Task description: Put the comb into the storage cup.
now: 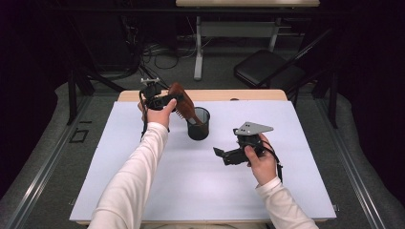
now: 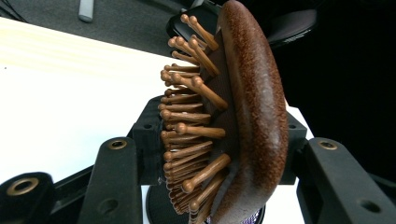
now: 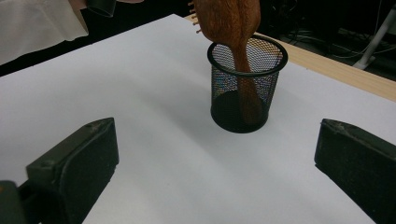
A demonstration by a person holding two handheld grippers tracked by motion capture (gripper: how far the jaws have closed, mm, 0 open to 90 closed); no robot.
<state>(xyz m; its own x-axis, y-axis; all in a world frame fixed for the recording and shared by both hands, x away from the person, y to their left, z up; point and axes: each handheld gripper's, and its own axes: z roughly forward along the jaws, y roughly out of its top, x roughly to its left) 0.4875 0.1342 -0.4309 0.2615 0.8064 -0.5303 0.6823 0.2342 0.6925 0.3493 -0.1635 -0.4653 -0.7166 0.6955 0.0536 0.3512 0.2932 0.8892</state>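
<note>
The left gripper (image 1: 168,100) is clamped across the oval head of a brown wooden paddle hairbrush with round-tipped wooden bristles (image 1: 182,104), one jaw on the bristle side and the other on the smooth back, as the left gripper view makes plain (image 2: 243,116). The brush leans with its head up and its handle already down inside a black wire-mesh cylindrical cup (image 1: 198,123) that stands upright near the middle of the white table mat (image 1: 119,157); through the mesh in the right gripper view the handle (image 3: 247,93) seems to reach the bottom of the cup (image 3: 243,93), or close to it. The step in hand looks like setting the brush into the cup, and it appears nearly finished. To do it well, the handle should be resting on the cup's floor before the grip eases, and the head should be allowed to lean against the rim rather than drop, since the light cup could tip under a top-heavy brush. The right gripper (image 1: 224,155) hovers over the mat with its jaws spread wide and nothing between them, well apart from the cup, and could steady the cup if it rocks. In all there is one hairbrush, one mesh cup and two grippers.
</note>
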